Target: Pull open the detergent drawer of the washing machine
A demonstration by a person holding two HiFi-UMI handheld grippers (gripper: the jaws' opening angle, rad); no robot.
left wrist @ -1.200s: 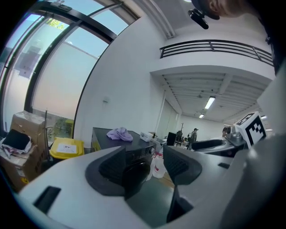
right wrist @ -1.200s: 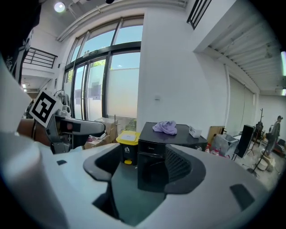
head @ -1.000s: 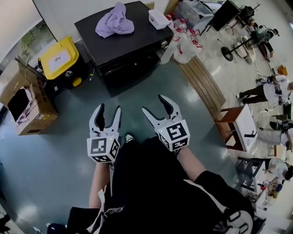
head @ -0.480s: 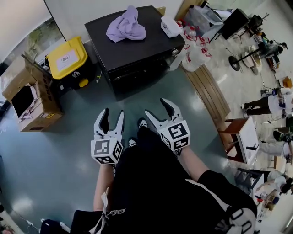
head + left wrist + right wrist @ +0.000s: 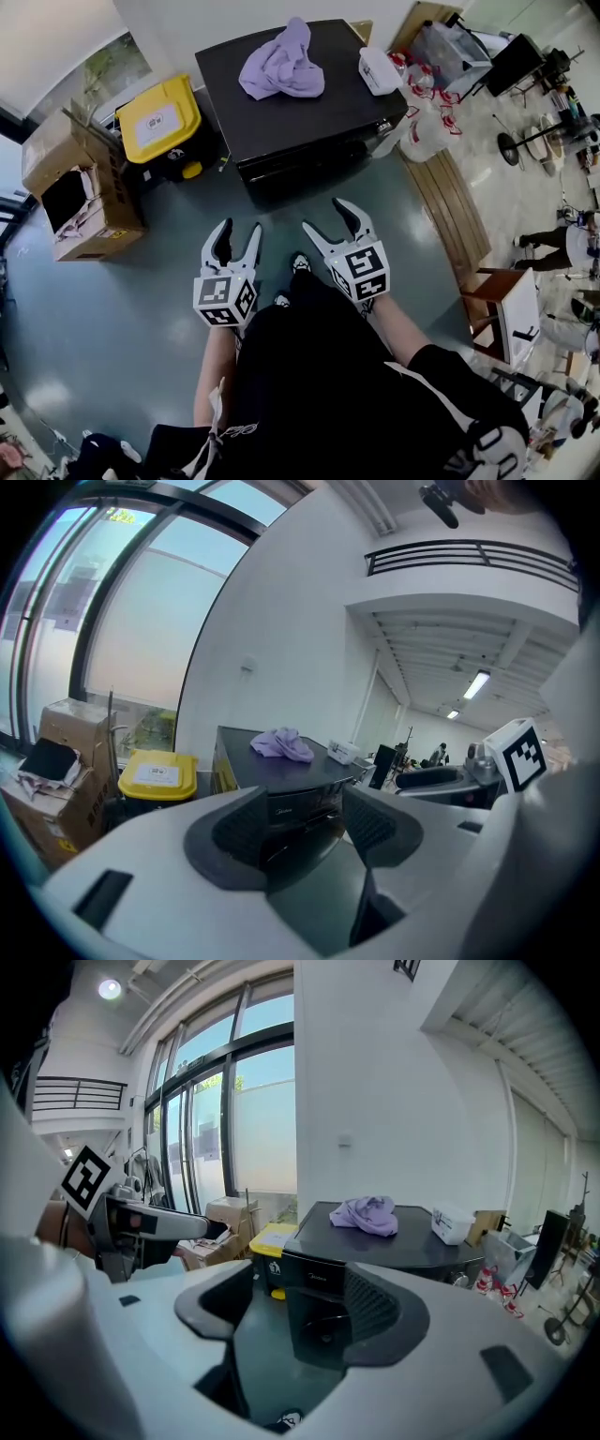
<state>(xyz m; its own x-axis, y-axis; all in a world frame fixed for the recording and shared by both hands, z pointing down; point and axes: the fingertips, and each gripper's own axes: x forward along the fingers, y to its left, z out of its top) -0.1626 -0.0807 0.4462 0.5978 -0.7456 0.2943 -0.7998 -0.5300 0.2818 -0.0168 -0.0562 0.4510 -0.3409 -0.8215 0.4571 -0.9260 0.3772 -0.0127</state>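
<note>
I stand in front of the washing machine (image 5: 300,103), a low black box with its back to the white wall, and I hold both grippers out over the grey floor (image 5: 141,309), well short of it. My left gripper (image 5: 238,230) has its jaws apart with nothing between them; looking along them, I see only the machine's dark front in the distance. My right gripper (image 5: 326,217) is just beside the left one, a little nearer the machine, its jaws also spread and empty. Neither gripper touches the machine.

The detergent drawer sits somewhere in the upper band (image 5: 314,1281) of the machine's front, but from here I cannot make out its outline or handle. That band looks flush with the rest of the front.

On top of the machine lies a crumpled purple cloth (image 5: 283,66), toward the back. A small white box (image 5: 378,70) stands near the top's right edge. Just left of the machine is a black bin with a yellow lid (image 5: 161,120), and farther left an open cardboard box (image 5: 75,187). To the machine's right, white bags with red print (image 5: 422,131) lean close to its corner, and a strip of wooden boards (image 5: 450,216) runs along the floor from there.
</note>
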